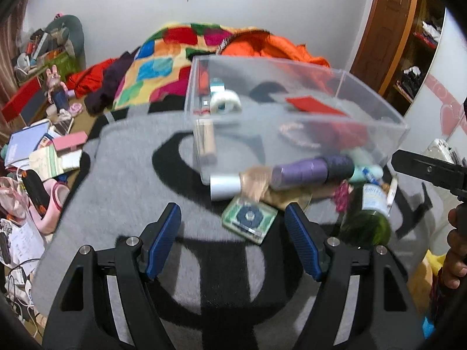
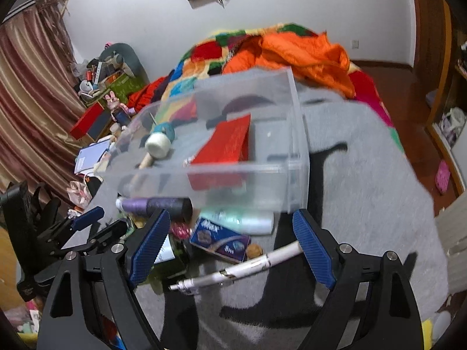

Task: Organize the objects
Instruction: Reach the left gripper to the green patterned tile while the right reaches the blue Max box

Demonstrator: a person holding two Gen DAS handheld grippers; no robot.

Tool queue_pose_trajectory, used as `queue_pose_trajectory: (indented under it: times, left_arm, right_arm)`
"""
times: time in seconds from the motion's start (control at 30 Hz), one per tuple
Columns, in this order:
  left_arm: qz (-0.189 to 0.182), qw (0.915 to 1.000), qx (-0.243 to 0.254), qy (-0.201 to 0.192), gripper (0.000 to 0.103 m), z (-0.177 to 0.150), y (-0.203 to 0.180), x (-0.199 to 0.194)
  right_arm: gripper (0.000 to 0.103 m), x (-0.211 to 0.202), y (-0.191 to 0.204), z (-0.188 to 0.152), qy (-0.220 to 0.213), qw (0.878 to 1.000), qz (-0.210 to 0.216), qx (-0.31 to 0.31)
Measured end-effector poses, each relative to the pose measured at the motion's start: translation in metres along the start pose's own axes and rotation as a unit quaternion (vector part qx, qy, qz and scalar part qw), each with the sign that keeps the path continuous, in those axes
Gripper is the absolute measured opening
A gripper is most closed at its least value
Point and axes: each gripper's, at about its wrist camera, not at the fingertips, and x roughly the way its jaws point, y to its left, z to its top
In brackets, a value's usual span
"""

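Both your grippers hang open above the clutter in front of the clear box.

In the left wrist view, your left gripper (image 1: 233, 227) has its blue pads spread wide and empty, with a small green square case (image 1: 249, 218) lying on the grey-and-black blanket (image 1: 122, 175) between them, lower centre. The clear plastic box (image 1: 292, 110) sits upper centre, holding a tape roll (image 1: 225, 102) and a red packet (image 1: 313, 105). A purple tube (image 1: 309, 172) and a green bottle (image 1: 366, 221) lie just before it. In the right wrist view, your right gripper (image 2: 230, 245) is likewise spread and empty, a white pen (image 2: 248, 268) lying between its fingers beside a blue packet (image 2: 220, 240).
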Motion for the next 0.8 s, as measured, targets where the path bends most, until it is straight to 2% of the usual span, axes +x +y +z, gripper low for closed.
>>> queue_pose_trajectory:
  times: [0.13, 0.33, 0.43, 0.57, 0.67, 0.8]
  left_arm:
    - [-0.001, 0.9999, 0.008, 0.013, 0.073, -0.002, -0.002, 0.008]
    - [-0.021, 0.9997, -0.005, 0.007, 0.073, 0.002, -0.002, 0.01]
    - [-0.03, 0.9995, -0.006, 0.004, 0.065, 0.001, -0.004, 0.011]
    - [-0.035, 0.9994, 0.008, -0.003, 0.051, -0.003, -0.011, 0.008]
    - [-0.032, 0.9993, 0.02, -0.007, 0.039, -0.006, -0.016, 0.007]
    - [-0.021, 0.9992, 0.03, -0.013, 0.034, -0.012, -0.02, 0.004]
  right_arm:
    - [0.084, 0.016, -0.002, -0.006, 0.026, 1.0, 0.009, 0.008]
    - [0.084, 0.018, 0.006, -0.006, 0.023, 1.0, 0.012, -0.009]
    - [0.082, 0.018, 0.007, -0.006, 0.021, 1.0, 0.013, -0.013]
    - [0.062, 0.017, 0.007, -0.004, 0.019, 1.0, 0.012, -0.015]
    - [0.061, 0.021, 0.009, -0.005, 0.028, 0.999, 0.017, -0.022]
    - [0.061, 0.028, 0.011, -0.007, 0.044, 0.998, 0.028, -0.03]
